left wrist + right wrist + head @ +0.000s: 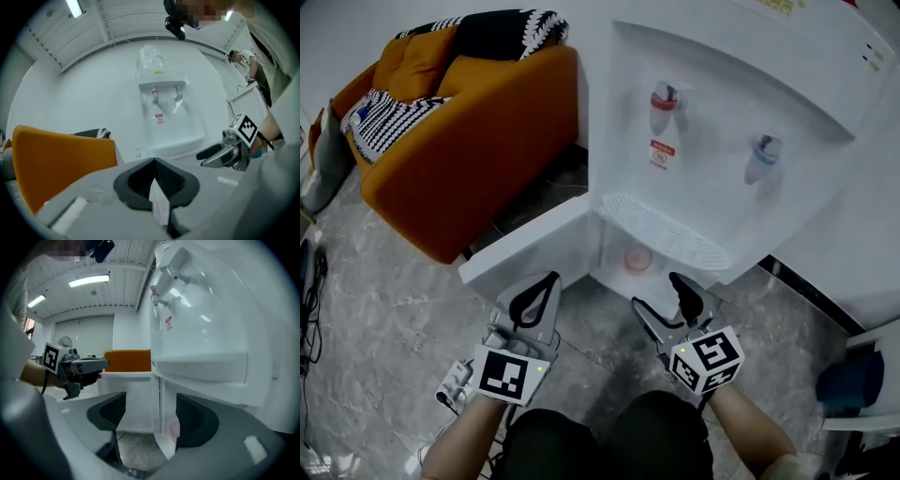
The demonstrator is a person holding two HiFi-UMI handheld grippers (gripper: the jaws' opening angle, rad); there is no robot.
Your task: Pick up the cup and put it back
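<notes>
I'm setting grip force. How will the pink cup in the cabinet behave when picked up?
The cup looks small, pale and translucent, so it is probably light and easily crushed. It seems to stand upright, so a side nudge may tip it.

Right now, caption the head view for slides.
Open right tongs and shut left tongs face a water dispenser whose open cabinet holds a pink cup.
</notes>
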